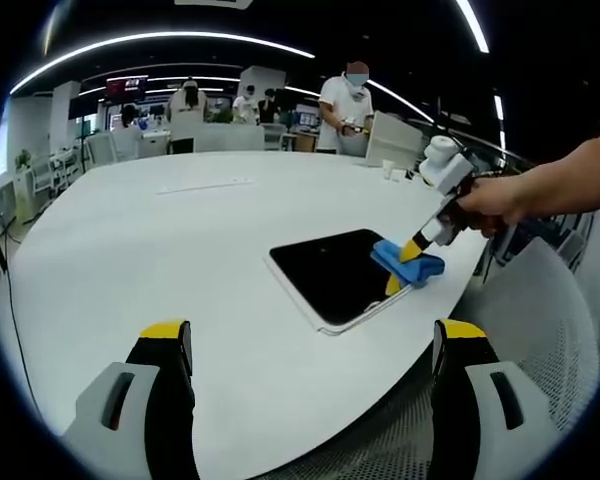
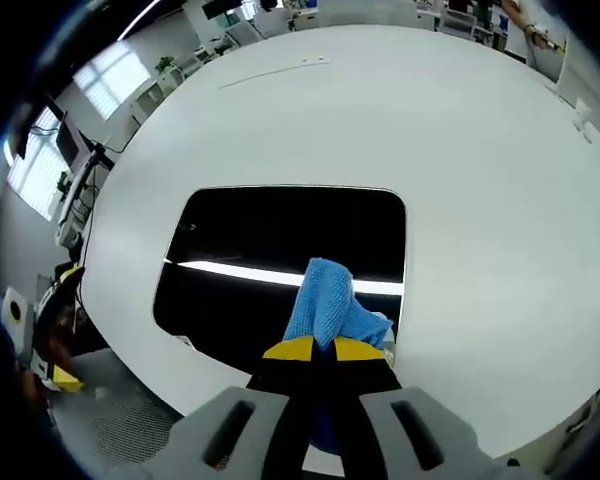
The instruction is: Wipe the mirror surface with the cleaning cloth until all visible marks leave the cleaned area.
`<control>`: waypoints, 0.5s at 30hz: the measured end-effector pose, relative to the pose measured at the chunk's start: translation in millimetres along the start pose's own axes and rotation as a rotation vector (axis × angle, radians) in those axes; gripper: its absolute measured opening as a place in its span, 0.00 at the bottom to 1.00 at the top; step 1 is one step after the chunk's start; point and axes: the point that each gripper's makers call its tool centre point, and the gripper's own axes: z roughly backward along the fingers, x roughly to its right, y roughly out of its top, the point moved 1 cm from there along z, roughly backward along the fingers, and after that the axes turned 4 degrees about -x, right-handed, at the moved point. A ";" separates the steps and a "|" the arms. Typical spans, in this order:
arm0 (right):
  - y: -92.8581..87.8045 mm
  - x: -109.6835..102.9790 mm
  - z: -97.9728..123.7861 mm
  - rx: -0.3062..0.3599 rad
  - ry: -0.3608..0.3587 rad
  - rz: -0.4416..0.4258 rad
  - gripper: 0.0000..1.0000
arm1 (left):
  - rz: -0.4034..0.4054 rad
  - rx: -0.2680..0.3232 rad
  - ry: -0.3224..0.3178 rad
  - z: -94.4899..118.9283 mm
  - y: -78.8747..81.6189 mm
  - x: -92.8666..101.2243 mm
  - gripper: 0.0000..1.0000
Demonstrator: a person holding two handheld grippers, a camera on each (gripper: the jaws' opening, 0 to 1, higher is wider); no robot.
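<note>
Right gripper (image 2: 318,349) fingers clamp blue cloth (image 2: 325,300) on mirror (image 2: 260,235), 5 o'clock corner; left gripper (image 1: 310,345) fingers spread over white bench (image 1: 130,260)

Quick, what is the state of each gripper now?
Left gripper: open, holding nothing.
Right gripper: shut on the blue cloth, at the mirror.

Right gripper (image 1: 408,268) presses cloth (image 1: 412,264) on mirror (image 1: 335,273)

Dark rectangular mirror (image 2: 280,260), white-edged, lying flat near the edge of a white table (image 2: 460,150), with a crumpled blue cleaning cloth (image 2: 325,305) pressed onto its glass near one corner.
</note>
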 end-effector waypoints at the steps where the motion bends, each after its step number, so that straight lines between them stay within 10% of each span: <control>1: 0.3 -3.0 -0.5 -0.003 0.001 0.006 0.00 | 0.000 -0.001 0.000 0.1 -0.1 0.1 0.99; 15: 3.8 -37.7 -7.6 -0.034 0.039 0.069 0.00 | 0.002 0.003 0.000 0.4 0.9 -0.4 0.99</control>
